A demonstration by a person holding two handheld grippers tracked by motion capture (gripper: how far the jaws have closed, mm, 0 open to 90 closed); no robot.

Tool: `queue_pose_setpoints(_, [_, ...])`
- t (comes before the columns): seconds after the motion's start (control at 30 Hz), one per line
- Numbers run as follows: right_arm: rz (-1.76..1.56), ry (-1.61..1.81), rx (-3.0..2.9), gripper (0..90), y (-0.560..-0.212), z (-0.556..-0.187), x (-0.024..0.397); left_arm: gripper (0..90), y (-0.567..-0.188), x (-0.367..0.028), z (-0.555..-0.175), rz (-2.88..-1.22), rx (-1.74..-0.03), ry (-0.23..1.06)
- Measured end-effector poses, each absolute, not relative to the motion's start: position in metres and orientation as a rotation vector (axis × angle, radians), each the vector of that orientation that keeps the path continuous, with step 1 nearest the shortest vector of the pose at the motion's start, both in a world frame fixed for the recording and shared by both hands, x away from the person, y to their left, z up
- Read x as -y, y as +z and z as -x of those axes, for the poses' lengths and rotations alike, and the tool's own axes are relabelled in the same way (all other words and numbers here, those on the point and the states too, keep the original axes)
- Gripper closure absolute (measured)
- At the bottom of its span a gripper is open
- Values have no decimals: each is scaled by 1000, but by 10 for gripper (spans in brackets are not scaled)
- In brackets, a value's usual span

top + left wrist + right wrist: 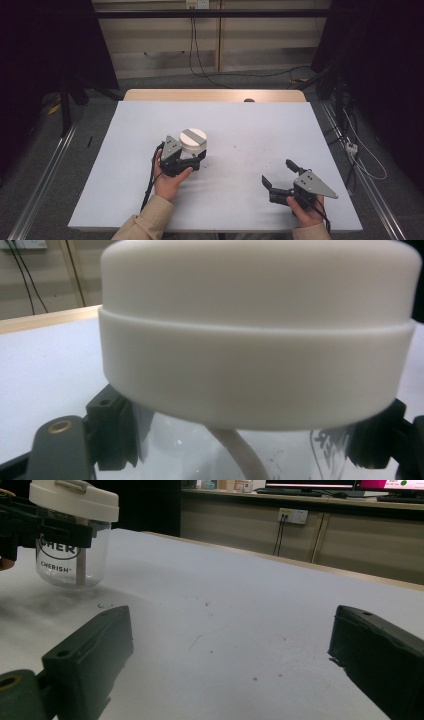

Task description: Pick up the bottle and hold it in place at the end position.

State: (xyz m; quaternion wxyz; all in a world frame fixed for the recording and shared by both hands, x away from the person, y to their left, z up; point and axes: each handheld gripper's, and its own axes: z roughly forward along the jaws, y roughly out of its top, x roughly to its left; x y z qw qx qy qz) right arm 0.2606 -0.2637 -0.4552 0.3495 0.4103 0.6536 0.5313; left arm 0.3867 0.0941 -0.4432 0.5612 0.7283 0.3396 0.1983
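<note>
Your left claw (192, 160) pinches the clear jar (192, 150) below its white lid (193, 138), likely steadying it on the worktop (250, 130); your right claw (281, 176) rests spread, well apart, empty.

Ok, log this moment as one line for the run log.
left tongs: shut on clear jar, below white lid | right tongs: open, nothing between jaws | jar: upright on table

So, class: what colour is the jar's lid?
The lid is off-white with a grey bar on top; the bar shows best in the high view.
</note>
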Motion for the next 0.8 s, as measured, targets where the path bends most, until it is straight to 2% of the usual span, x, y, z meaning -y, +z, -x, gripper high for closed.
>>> queue_pose_setpoints(0.8, [-1053, 1376, -1696, 35, -455, -261, 263, 186, -439, -84, -399, -1710, -769, 459])
